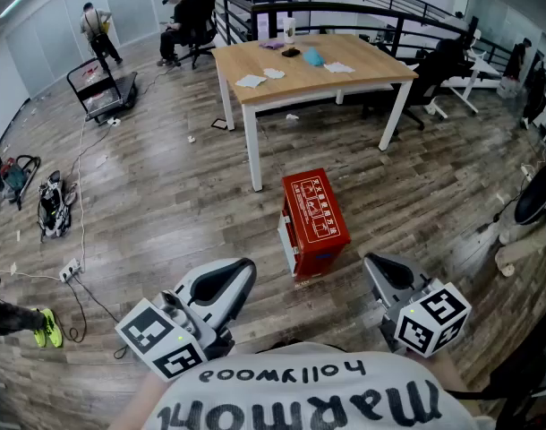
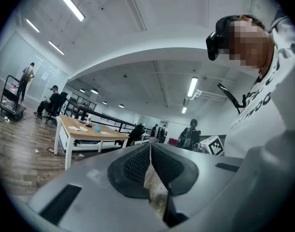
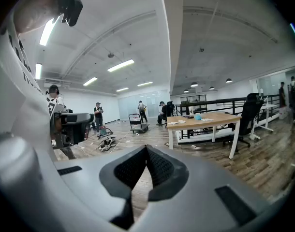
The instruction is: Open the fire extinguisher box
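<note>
A red fire extinguisher box stands on the wooden floor in the head view, its lid down, a white label on its top face. My left gripper is held close to my body, left of the box and nearer to me, its jaws shut with nothing between them. My right gripper is held to the right of the box, also near my body and also shut and empty. Both gripper views look up and outward over the room. The left gripper and the right gripper show their pads meeting at the tips. The box appears in neither gripper view.
A wooden table with white legs stands beyond the box, with papers and small items on it. Office chairs sit at its right. A cart and cables lie at the left. People stand and sit at the far back.
</note>
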Available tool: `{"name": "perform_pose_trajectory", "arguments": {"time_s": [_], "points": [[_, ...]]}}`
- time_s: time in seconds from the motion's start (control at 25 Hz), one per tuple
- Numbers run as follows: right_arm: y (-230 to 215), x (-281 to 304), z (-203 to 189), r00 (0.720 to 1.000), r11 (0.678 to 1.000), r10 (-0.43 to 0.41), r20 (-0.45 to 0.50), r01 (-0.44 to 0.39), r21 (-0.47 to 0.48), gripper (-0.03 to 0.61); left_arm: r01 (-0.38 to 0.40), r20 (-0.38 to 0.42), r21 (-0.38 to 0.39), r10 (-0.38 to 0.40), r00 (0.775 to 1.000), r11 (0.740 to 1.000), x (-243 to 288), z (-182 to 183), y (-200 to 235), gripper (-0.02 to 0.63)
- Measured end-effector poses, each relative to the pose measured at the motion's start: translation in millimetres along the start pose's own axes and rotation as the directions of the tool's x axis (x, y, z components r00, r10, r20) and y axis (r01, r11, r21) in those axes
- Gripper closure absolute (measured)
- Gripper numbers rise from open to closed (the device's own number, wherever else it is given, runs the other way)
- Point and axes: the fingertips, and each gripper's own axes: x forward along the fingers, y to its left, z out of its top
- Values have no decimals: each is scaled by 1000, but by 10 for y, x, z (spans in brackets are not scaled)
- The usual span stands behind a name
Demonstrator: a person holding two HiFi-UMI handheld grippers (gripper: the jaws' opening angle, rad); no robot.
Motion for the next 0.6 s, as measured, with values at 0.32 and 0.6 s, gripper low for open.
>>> {"name": "perform_pose_trajectory", "arguments": {"time_s": [0.32,0.6], "points": [[26,-10,-39,1000,1000,-9,-11,9,-1,568,6,4,-14,-6,1000,1000,-10,-44,15,598],[85,20,-24,1000,1000,-3,-4,3,21,568,0,-6,-23,0,1000,1000,-89,-45,53,598]]}}
